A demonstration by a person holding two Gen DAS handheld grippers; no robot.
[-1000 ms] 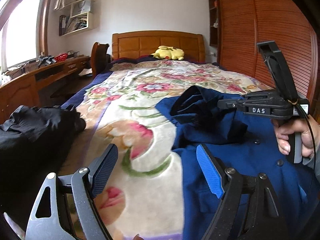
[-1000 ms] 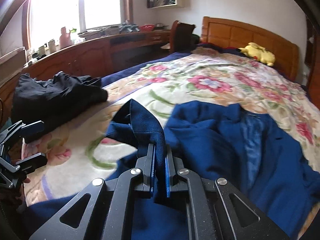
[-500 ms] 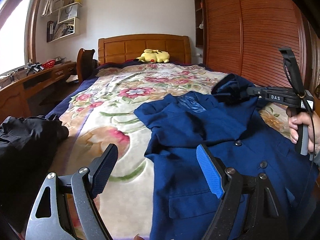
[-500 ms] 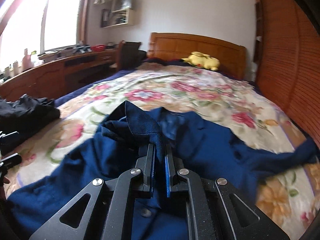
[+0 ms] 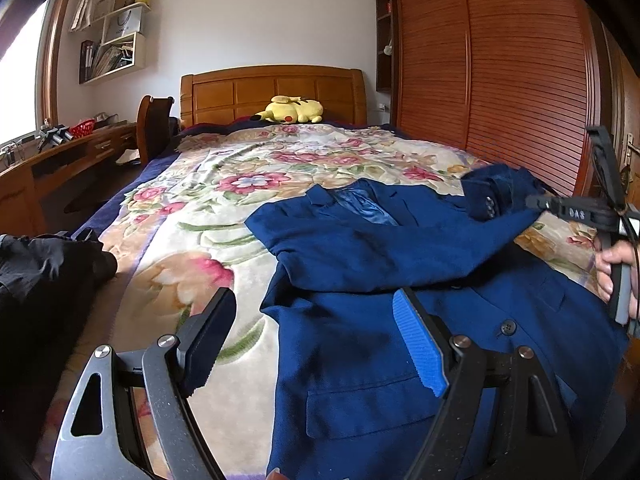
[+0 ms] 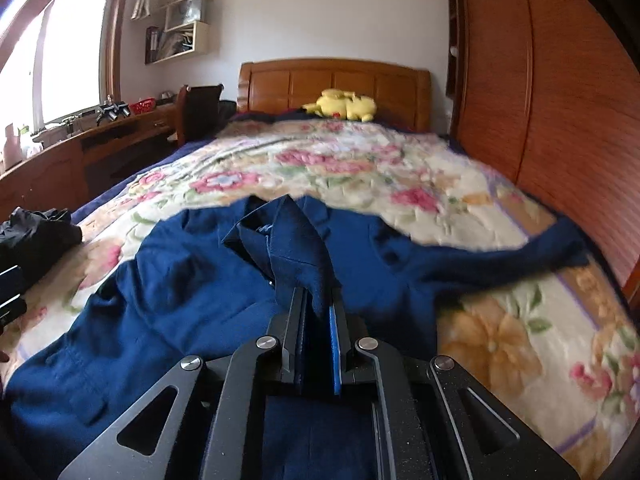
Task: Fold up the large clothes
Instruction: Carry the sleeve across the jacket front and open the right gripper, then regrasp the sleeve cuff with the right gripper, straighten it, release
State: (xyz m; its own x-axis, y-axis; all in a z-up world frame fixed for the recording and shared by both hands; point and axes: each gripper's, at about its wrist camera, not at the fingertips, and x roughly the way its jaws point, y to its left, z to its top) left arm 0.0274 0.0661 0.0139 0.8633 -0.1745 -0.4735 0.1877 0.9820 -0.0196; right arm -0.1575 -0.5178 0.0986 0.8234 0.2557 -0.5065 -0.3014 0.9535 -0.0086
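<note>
navy jacket sleeve on the far side shows only in right view.

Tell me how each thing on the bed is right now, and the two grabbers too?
Blue jacket: spread on the bed, one sleeve lifted.
Left gripper: open, empty.
Right gripper: jaws opening, sleeve cloth between them.
Black clothes: crumpled at the bed's edge.
Yellow plush toy: lying by the headboard.
</note>
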